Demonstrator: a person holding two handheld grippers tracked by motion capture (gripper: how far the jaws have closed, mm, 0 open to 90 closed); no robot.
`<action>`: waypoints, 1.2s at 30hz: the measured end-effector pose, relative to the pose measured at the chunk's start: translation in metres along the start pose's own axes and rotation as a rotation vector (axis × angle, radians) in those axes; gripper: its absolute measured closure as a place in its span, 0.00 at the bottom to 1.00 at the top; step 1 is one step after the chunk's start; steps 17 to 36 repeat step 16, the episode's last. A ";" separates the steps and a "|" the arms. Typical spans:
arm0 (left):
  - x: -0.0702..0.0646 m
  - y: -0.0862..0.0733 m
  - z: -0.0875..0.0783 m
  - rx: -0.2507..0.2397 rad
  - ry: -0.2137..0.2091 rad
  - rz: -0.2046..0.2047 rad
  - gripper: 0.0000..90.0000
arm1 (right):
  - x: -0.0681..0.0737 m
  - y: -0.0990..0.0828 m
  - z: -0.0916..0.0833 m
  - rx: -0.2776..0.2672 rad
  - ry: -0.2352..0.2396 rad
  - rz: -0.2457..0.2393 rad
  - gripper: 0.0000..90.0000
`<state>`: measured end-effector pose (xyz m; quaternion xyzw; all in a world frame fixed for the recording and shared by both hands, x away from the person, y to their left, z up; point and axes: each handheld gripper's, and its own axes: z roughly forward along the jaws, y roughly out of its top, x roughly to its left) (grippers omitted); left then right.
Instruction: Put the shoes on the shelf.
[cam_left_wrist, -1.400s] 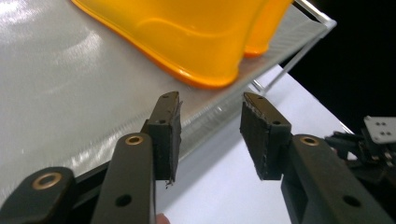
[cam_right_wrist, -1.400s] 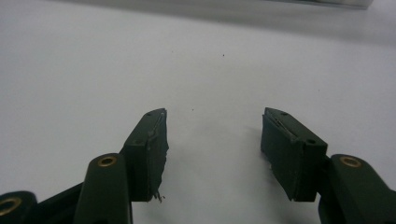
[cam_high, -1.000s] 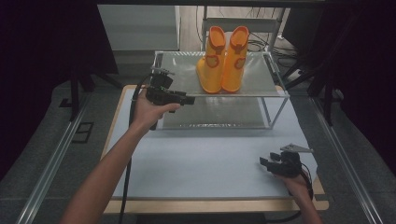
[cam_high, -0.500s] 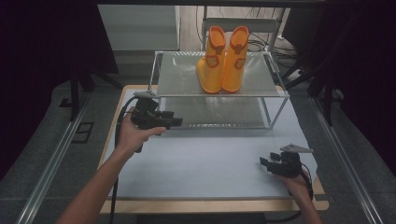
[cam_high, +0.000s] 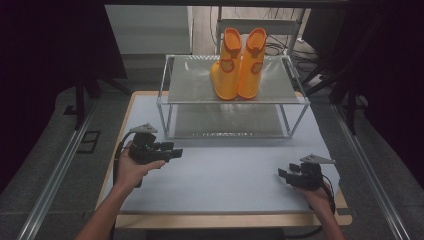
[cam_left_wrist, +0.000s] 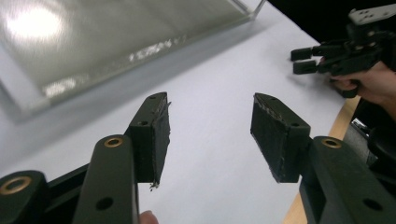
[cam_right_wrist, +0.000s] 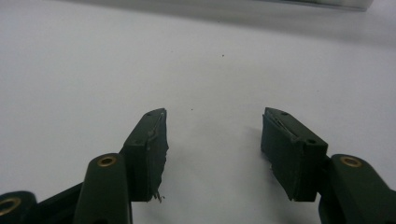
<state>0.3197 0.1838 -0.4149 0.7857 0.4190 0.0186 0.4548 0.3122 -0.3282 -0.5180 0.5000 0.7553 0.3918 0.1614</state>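
On top of the wire rack (cam_high: 170, 95), toward its right half, stand the orange boots (cam_high: 239, 62): a pair, upright, side by side and touching, shafts vertical, toes turned toward the near edge and slightly left. Well apart from both grippers, up and beyond them across the bare white tabletop (cam_high: 225, 170).

Near the rack's front left corner, low over the mat, sits the left gripper (cam_high: 176, 152), jaws pointing rightward across the tabletop; seen open in the left gripper view (cam_left_wrist: 210, 130), nothing between the pads. At the near right corner rests the right gripper (cam_high: 283, 174), jaws pointing left; seen wide apart and empty in its own view (cam_right_wrist: 212, 140), white surface ahead.

Judged from this layout: roughly equal reach to the boots from either side, left hand a little closer to the rack. Boots lying above jaw level and farther back, so any grasp calls for a lift and a turn toward the shelf, then a pinch across a shaft or its rim.
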 end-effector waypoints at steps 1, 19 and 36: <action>0.003 -0.004 0.001 0.002 0.005 -0.009 0.52 | 0.000 0.000 0.000 -0.001 0.001 0.000 0.46; 0.008 -0.006 0.015 0.013 0.009 -0.027 0.50 | 0.001 0.004 -0.004 -0.042 -0.014 -0.011 0.45; 0.008 -0.006 0.015 0.013 0.009 -0.027 0.50 | 0.001 0.004 -0.004 -0.042 -0.014 -0.011 0.45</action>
